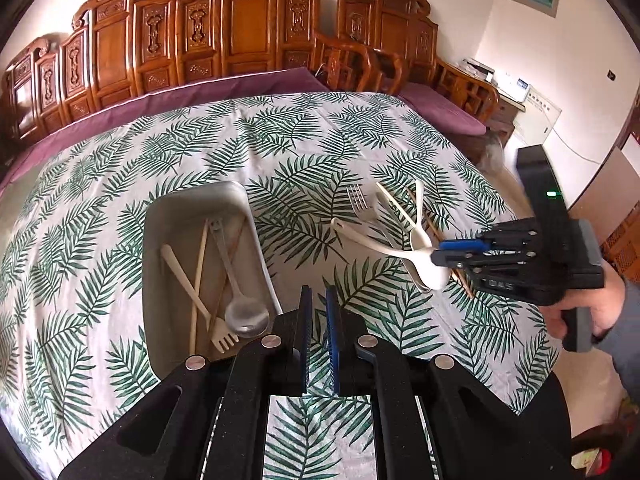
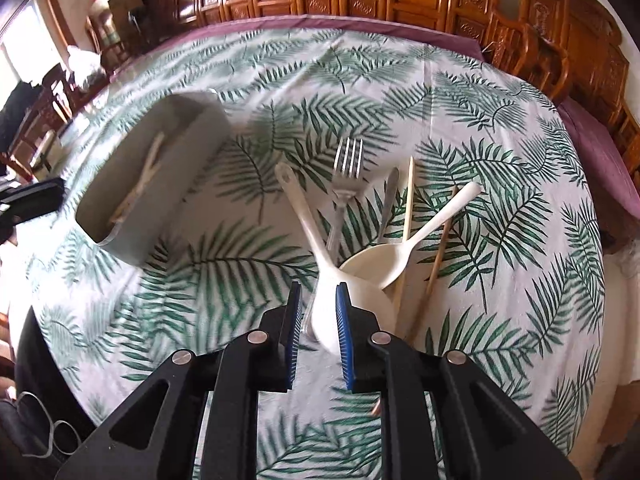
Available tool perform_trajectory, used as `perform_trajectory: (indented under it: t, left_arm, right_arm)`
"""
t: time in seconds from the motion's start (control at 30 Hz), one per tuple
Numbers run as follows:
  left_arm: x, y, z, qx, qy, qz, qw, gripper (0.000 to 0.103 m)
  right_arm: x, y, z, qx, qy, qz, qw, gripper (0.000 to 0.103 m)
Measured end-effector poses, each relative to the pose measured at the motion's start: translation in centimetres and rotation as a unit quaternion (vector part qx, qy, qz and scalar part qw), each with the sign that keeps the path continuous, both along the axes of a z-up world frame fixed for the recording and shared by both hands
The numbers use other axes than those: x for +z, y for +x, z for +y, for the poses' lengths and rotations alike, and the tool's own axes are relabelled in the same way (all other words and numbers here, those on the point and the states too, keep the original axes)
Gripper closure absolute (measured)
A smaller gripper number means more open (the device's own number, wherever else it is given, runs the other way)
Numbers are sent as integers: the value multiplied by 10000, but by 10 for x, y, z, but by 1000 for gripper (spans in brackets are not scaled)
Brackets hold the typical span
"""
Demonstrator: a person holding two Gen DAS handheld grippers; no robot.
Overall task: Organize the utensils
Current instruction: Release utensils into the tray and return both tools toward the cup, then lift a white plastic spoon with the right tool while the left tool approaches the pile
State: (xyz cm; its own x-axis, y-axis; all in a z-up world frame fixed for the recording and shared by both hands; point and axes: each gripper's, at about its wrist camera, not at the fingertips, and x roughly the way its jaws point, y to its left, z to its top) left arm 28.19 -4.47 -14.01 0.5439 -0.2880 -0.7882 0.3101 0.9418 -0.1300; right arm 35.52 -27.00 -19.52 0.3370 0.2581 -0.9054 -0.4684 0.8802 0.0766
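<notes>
A grey tray (image 1: 160, 216) on the leaf-print cloth holds chopsticks, a cream fork (image 1: 224, 340) and a metal spoon (image 1: 246, 316). To its right lies a pile: a metal fork (image 1: 358, 200), two white spoons (image 1: 400, 252) and chopsticks (image 1: 394, 200). My left gripper (image 1: 318, 300) is open and empty, above the cloth just right of the tray. My right gripper (image 2: 318, 300) is open, its fingers on either side of the bowl of a white spoon (image 2: 352, 304). The metal fork (image 2: 346, 172), second white spoon (image 2: 400, 256), chopsticks (image 2: 408, 200) and tray (image 2: 176, 184) show beyond it.
A carved wooden bench (image 1: 240, 36) with a purple cushion (image 1: 224, 88) runs behind the table. The table edge (image 1: 532, 344) drops off at the right, near the hand holding the right gripper (image 1: 460, 254).
</notes>
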Motion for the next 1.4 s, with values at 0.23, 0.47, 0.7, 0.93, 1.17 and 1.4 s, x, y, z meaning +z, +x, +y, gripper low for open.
perform_trajectory:
  t: [0.23, 0.47, 0.7, 0.93, 1.17, 1.4]
  left_arm:
    - [-5, 2, -5, -65, 83, 23, 9999, 83]
    - [-14, 4, -8, -75, 130, 126, 9998, 82]
    - [-20, 5, -13, -122, 166, 178, 9996, 82]
    - [-21, 4, -21, -162, 161, 178, 9996, 82]
    - [-23, 1, -28, -216, 203, 189, 9994, 82]
    - [-28, 8, -42, -257, 201, 211, 9992, 82]
  right_arm:
    - [-17, 22, 11, 196, -118, 160, 9996, 75]
    - [-35, 35, 33, 620, -532, 406, 9958, 72]
    - [-36, 32, 35, 715, -725, 429, 9939, 75]
    - [-32, 21, 34, 807, -827, 248, 9930, 90]
    - [-12, 10, 24, 651, -377, 95, 9971, 92]
    - [4, -1, 0, 298, -60, -15, 9995, 92]
